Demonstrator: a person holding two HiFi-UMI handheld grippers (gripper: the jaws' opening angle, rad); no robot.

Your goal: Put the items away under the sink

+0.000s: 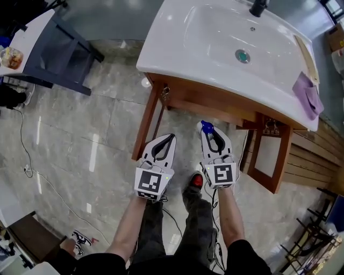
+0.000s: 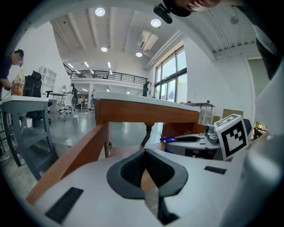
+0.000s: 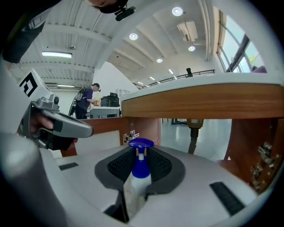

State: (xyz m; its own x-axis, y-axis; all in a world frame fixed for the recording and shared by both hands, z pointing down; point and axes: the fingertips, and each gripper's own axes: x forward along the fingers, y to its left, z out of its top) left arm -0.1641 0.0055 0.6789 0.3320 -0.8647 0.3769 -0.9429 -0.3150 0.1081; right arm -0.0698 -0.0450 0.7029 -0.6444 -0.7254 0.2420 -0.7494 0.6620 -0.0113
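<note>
**Left gripper** [image 1: 171, 137]: at 6 o'clock in the head view, just left of centre, pointing toward the cabinet. The jaws are closed tip to tip. Its own view shows only a bare slit behind the pads [image 2: 133, 166], with nothing between them.

**Right gripper** [image 1: 210, 137]: just beside the left one, on its 3 o'clock side, apart from it and pointing the same way. The jaws are clamped on a bottle.

**Bottle** [image 3: 140, 174]: white body with a blue pump top, upright between the right gripper's pads. The blue top sticks out past the jaw tips. It is in front of the cabinet opening and below the sink's front rim, not inside the cabinet.

**Sink** [image 1: 183, 48]: a white basin from 12 to 2 o'clock in the head view.
- The drain [image 1: 242, 56] is in the basin.
- The dark tap [image 1: 258, 6] is at the far edge.

**Cloth** [image 1: 307, 95]: purple, draped on the sink's rim at 3 o'clock.

**Cabinet** [image 1: 212, 102]: a brown wooden frame under the sink.
- One door [image 1: 147, 128] stands open at the left gripper's 11 o'clock.
- The other door [image 1: 267, 157] stands open at the right gripper's 3 o'clock.

**Desk** [image 1: 56, 45]: grey, at 10 o'clock, well apart from the sink.

**Floor** [image 1: 91, 139]: pale glossy tiles. The person's legs and a red-tipped shoe [image 1: 195, 180] are between the two grippers.
</note>
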